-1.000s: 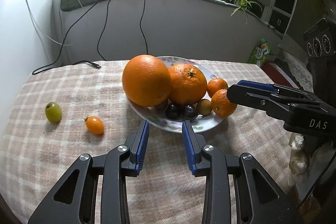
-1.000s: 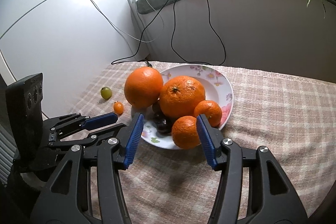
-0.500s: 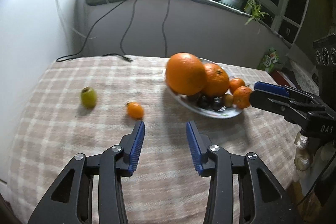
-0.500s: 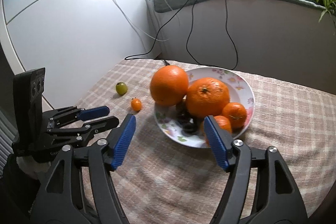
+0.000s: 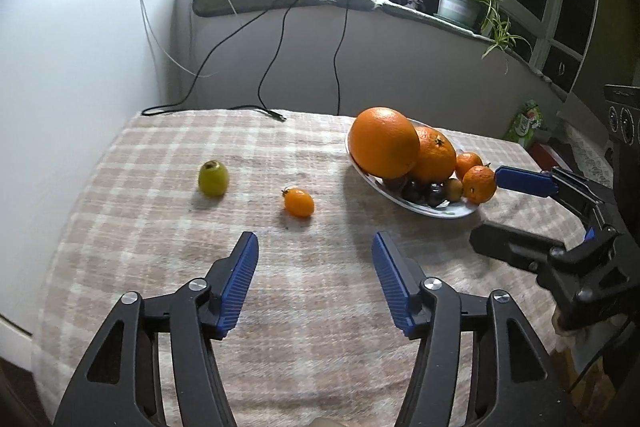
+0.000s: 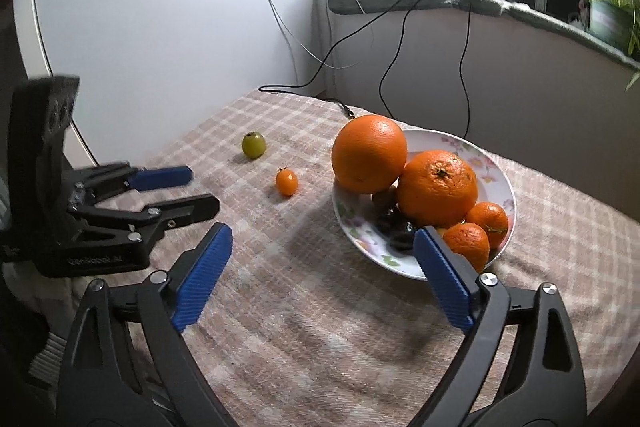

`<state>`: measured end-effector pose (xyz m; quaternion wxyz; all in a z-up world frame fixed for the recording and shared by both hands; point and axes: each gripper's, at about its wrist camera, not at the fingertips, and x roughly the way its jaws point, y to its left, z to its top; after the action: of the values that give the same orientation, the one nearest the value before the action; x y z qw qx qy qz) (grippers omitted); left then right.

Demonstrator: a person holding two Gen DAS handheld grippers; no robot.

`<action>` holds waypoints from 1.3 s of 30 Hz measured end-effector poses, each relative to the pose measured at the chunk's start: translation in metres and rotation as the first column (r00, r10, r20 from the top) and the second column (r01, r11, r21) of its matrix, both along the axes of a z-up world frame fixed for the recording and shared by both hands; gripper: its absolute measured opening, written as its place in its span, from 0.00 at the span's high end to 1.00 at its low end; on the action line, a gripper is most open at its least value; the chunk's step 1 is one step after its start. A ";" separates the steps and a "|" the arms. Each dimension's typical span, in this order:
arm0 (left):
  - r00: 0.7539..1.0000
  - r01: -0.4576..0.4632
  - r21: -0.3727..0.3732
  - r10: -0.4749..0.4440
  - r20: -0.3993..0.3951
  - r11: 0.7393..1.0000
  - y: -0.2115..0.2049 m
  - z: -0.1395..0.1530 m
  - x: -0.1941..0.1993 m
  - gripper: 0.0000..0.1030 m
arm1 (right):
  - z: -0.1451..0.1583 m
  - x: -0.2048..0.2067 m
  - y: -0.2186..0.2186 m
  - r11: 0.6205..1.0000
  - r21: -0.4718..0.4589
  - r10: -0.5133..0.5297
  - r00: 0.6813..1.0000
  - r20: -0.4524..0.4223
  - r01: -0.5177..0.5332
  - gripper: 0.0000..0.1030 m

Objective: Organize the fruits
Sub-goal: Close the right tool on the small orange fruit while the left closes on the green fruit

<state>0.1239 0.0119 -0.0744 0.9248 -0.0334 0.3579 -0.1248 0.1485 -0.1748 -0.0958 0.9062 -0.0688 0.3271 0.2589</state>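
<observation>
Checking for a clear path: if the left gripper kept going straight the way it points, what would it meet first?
Probably the small orange tomato, lying on the checked tablecloth just ahead of the open left gripper. Nothing lies between them; tilted downward, it might meet cloth first.

Both my grippers are black plastic frames with triangular cut-outs and silver screws at the pivots. Left gripper (image 5: 314,259) and right gripper (image 6: 322,251) carry ribbed blue pads (image 5: 240,279) on the fingers. Left body has faint pale lettering on the side, unreadable. A black block with round dials sits on each.
</observation>
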 end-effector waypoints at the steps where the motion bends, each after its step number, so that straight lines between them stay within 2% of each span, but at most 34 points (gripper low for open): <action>1: 1.000 -0.003 0.001 0.003 0.002 1.000 0.001 0.001 0.000 0.42 | 0.000 -0.001 0.002 1.000 -0.014 -0.007 1.000 0.011 0.007 0.07; 4: 1.000 -0.012 0.002 0.012 0.009 1.000 0.005 0.002 0.000 0.42 | 0.002 -0.002 0.004 0.999 -0.028 -0.027 0.999 0.036 0.028 0.04; 8: 1.000 -0.026 0.005 0.026 0.013 1.000 0.011 0.002 -0.001 0.41 | 0.003 0.000 0.006 1.000 -0.003 -0.027 0.999 0.021 0.027 0.04; 23: 0.997 -0.069 0.024 0.069 0.025 0.997 0.031 -0.002 -0.003 0.38 | -0.007 0.002 0.038 1.000 -0.013 0.001 1.000 0.002 -0.001 0.04; 26: 0.997 -0.071 0.016 0.070 0.035 0.997 0.036 -0.001 -0.004 0.38 | -0.009 0.005 0.043 1.000 -0.009 0.002 1.000 -0.011 -0.002 0.09; 39: 0.994 -0.082 0.006 0.081 0.078 0.997 0.052 0.007 -0.008 0.38 | -0.018 0.015 0.063 1.000 0.013 -0.001 0.999 -0.043 0.002 0.15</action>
<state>0.1158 0.0637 -0.0672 0.9424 -0.0391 0.3208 -0.0865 0.1637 -0.1122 -0.1135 0.8997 -0.0571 0.3448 0.2617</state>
